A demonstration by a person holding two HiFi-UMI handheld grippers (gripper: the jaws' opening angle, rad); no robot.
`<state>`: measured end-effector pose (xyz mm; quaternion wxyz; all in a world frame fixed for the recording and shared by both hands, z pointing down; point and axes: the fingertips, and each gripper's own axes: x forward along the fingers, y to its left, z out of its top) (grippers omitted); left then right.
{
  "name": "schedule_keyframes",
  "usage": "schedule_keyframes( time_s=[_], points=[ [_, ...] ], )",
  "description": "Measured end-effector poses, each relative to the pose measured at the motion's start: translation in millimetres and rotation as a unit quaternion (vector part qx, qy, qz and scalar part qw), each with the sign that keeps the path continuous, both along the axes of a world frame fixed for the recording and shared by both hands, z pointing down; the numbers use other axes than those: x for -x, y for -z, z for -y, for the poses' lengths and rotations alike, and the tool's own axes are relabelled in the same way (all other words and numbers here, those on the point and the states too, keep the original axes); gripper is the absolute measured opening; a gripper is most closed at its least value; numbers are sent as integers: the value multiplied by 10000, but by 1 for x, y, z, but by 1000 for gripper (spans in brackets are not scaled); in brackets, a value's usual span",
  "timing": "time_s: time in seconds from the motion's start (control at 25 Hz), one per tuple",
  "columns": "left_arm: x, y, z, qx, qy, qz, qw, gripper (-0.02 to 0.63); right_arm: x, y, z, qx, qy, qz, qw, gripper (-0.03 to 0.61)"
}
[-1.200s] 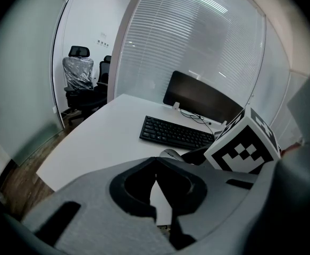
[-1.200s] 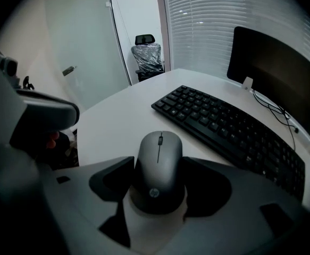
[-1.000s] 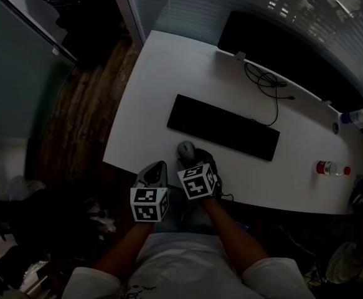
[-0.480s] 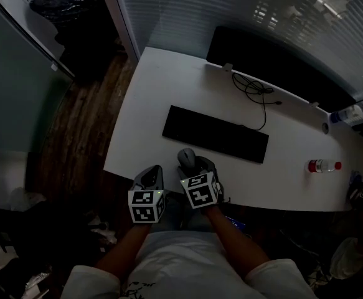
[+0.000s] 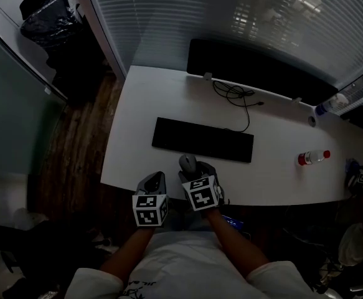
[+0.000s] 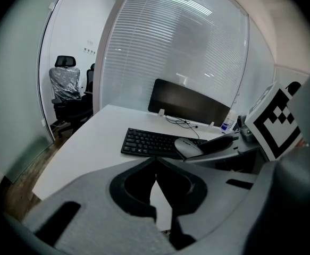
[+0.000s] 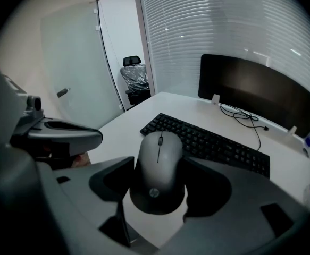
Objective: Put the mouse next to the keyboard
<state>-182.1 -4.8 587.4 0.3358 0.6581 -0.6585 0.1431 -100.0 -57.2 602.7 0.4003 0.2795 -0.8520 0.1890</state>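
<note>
A white bench [image 5: 142, 108] with a rounded left end fills the middle of the room, with closed window blinds [image 5: 169, 14] behind it and a wooden floor [image 5: 75, 136] to its left. Off in the far left corner stands an office chair [image 5: 47, 14] wrapped in plastic. A wide dark monitor [image 5: 256, 70] runs along the bench's far edge, screen off. In front of it, near the middle of the bench, lies a black keyboard [image 5: 203, 139], its long side running roughly parallel to the monitor.

The person stands at the near edge with both arms forward. The right gripper [image 7: 159, 177] is closed around a grey computer mouse [image 7: 159, 158], one jaw on each flank, with the scroll wheel pointing away towards the keyboard. From the head view the mouse sits just short of the keyboard's near edge, left of its middle; I cannot tell whether it touches the bench. The left gripper [image 6: 156, 161] is just beside the right one at the bench's near edge, its jaws pressed together with nothing between them.

A loose black cable [image 5: 234, 95] lies coiled between monitor and keyboard. Well off to the right, a small clear bottle [image 5: 312, 157] with a red cap lies on its side.
</note>
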Motion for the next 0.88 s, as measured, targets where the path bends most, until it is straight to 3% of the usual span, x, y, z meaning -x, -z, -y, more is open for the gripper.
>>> schedule_keyframes(
  time_s=[0.4, 0.88],
  points=[
    [-34, 7, 29, -96, -424, 45, 9990, 6, -53, 6, 25, -61, -638, 23, 9979, 291],
    [-111, 7, 70, -175, -1267, 20, 9918, 5, -153, 4, 50, -26, -1774, 16, 9841, 291]
  ],
)
